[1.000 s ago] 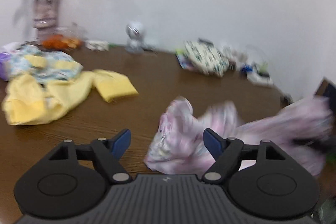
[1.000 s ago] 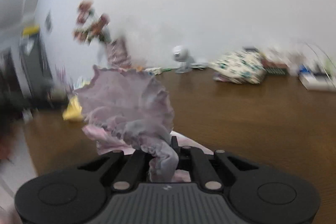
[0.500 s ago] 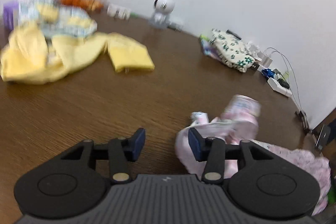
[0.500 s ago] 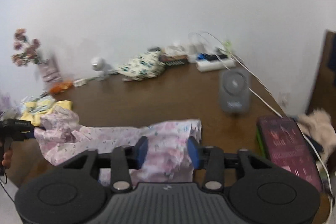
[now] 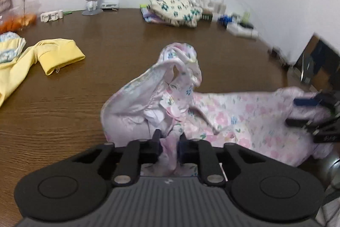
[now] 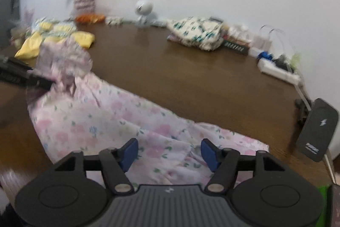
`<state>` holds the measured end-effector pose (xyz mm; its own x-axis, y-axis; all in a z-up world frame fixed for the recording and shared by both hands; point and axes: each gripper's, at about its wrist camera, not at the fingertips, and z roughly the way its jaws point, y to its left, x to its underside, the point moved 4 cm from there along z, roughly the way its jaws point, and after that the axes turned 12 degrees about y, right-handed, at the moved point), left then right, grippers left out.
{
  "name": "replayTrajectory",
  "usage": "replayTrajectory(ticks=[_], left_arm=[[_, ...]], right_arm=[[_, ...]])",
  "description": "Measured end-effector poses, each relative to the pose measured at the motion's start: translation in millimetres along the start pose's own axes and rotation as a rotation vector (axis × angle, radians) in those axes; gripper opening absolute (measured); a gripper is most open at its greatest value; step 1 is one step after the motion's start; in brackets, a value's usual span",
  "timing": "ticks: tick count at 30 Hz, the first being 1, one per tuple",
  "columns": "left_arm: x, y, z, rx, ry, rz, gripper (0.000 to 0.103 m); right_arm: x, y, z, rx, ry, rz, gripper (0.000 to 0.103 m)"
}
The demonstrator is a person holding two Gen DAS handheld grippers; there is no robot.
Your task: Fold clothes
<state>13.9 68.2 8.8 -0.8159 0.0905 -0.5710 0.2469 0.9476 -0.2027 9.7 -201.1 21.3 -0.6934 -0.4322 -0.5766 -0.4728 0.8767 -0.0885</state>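
My right gripper (image 6: 169,151) had let go of the pink floral garment (image 6: 110,120), jaws opening over it, while my left gripper (image 5: 169,147) was closing on a bunched end. The grip had changed hands. The garment lay along the table (image 5: 63,99) edge nearest me.

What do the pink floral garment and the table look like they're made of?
Pink floral garment: thin, soft woven fabric, probably cotton; it crumples into limp folds with a slight sheen. Table: dark brown wood or wood-look laminate; visible grain lines, smooth semi-gloss surface reflecting light.
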Motion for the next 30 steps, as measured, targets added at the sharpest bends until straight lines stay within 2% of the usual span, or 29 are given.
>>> replayTrajectory(ticks=[2,4,5,6,7,8,12,17,20,22,25,28,30], left_arm=[[-4.6,4.3,-13.1,0.06,-0.044,-0.04,0.011],[-11.3,3.6,-32.9,0.09,-0.107,-0.07,0.007],[-14.5,2.3,-43.8,0.095,-0.141,-0.081,0.007],[-17.8,1.0,-54.6,0.1,-0.175,-0.092,0.006],[-21.0,-0.3,-65.5,0.106,-0.209,-0.103,0.006],[-23.8,-2.5,-77.2,0.109,-0.246,-0.106,0.006],[-35.5,-21.5,-133.4,0.096,-0.405,-0.05,0.006],[-53.7,-40.7,-196.5,0.139,-0.568,-0.003,0.006],[-67.5,-39.7,-211.4,0.179,-0.588,-0.064,0.006],[-74.2,-42.3,-220.9,0.196,-0.613,-0.073,0.006],[-86.4,-44.8,-223.2,0.206,-0.622,-0.071,0.007],[-110.6,-33.7,-195.1,0.207,-0.548,-0.11,0.007],[-128.0,-24.5,-177.1,0.179,-0.538,-0.134,0.006]], right_arm=[[0.0,-9.2,4.1,-0.004,0.02,-0.005,0.074],[-3.3,-12.8,7.0,0.01,0.068,-0.018,0.07],[-4.9,-11.9,6.1,-0.019,0.089,-0.02,0.048],[-5.2,-12.5,4.8,-0.029,0.107,-0.009,0.006],[-5.3,-13.3,3.5,-0.035,0.124,0.004,0.004],[-6.7,-11.8,-4.7,0.003,0.099,-0.002,0.004],[-17.3,-12.1,-63.1,0.062,-0.069,0.012,0.004],[-38.3,-10.5,-164.3,0.224,-0.38,0.013,0.004],[-53.2,-9.7,-227.0,0.311,-0.582,0.015,0.004],[-61.4,-7.5,-258.8,0.348,-0.687,0.01,0.004],[-74.7,-3.7,-278.3,0.416,-0.747,-0.028,0.004],[-96.5,-17.0,-254.6,0.435,-0.7,-0.026,0.004],[-111.9,-29.7,-227.0,0.438,-0.659,-0.018,0.004]])
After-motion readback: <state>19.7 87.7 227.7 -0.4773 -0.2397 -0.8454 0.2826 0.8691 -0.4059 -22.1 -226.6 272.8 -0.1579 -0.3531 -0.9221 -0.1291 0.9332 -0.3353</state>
